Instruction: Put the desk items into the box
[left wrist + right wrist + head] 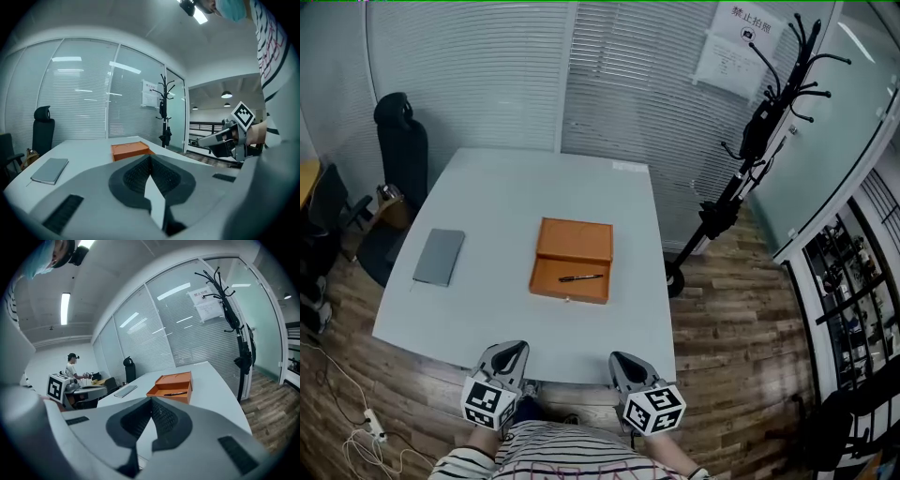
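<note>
An orange box (572, 261) lies open in the middle of the white table (506, 206), with a black pen (581, 277) inside its tray. A grey notebook (439, 256) lies flat near the table's left edge. Both grippers hover at the near edge, well short of these items. My left gripper (508, 358) is shut with nothing in it, and so is my right gripper (624, 366). The left gripper view has the box (129, 150) ahead and the notebook (49, 169) to the left. From the right gripper view, box (172, 387), pen (174, 393) and notebook (125, 390) all show.
A black office chair (401, 141) stands at the table's far left corner. A black coat stand (759, 131) rises to the right of the table. Glass walls with blinds close the back. A power strip (370, 427) lies on the wooden floor at lower left.
</note>
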Available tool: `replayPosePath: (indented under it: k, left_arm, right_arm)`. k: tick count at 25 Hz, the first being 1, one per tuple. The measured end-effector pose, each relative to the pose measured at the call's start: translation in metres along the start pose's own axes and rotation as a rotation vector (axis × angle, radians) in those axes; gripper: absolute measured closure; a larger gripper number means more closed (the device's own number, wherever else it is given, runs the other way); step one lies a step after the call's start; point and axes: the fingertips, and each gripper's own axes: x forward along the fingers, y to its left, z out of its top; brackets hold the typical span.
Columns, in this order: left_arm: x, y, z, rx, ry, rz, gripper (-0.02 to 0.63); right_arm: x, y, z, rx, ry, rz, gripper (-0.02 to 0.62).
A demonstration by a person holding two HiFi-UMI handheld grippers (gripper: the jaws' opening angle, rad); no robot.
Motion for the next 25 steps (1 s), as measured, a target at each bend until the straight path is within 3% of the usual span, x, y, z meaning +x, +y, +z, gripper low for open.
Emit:
replayPosePath:
  k: [25]
  left_arm:
    - [-0.009, -0.004, -0.012, -0.044, 0.022, -0.01, 0.583]
  right_arm:
    - [0.006, 0.003, -0.001, 0.001, 0.0, -0.006, 0.571]
